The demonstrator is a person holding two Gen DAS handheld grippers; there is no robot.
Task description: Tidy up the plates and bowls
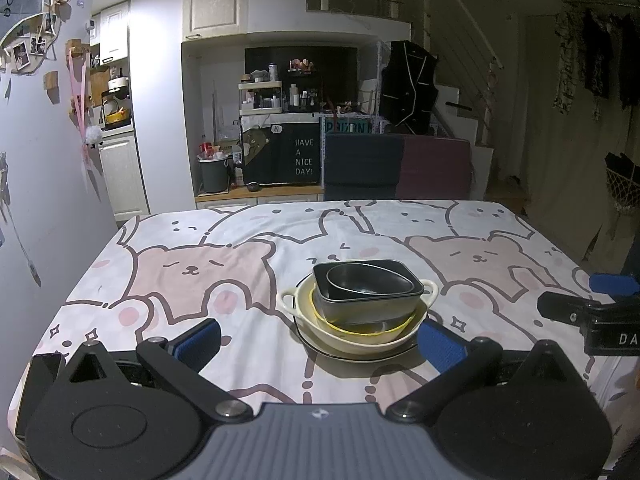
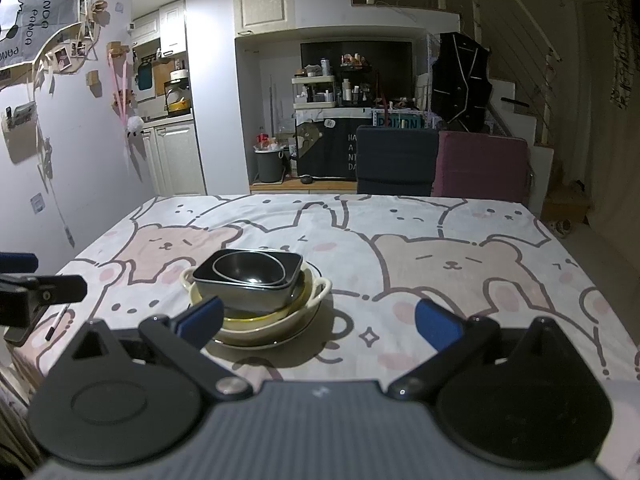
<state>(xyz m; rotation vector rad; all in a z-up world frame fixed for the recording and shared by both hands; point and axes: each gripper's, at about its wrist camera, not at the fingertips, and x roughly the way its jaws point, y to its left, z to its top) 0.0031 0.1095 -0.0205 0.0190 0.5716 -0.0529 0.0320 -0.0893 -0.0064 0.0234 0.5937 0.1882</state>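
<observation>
Stacked mid-table on the bear-print cloth: flat plate [image 1: 320, 350] at bottom, cream two-handled bowl [image 1: 428, 290] with yellow-rimmed inside on it, then dark square bowl [image 1: 360, 306], small dark rounded bowl [image 1: 370, 280] nested on top, slightly tilted.

The left gripper [image 1: 320, 344] is level and low, its jaws spread wide with nothing between the blue pads [image 1: 199, 341]. The right gripper [image 2: 318, 318] is level too, its jaws equally wide apart and empty. Each shows at the edge of the other's view: the right gripper at the far right of the left view, the left gripper at the far left of the right view.
</observation>
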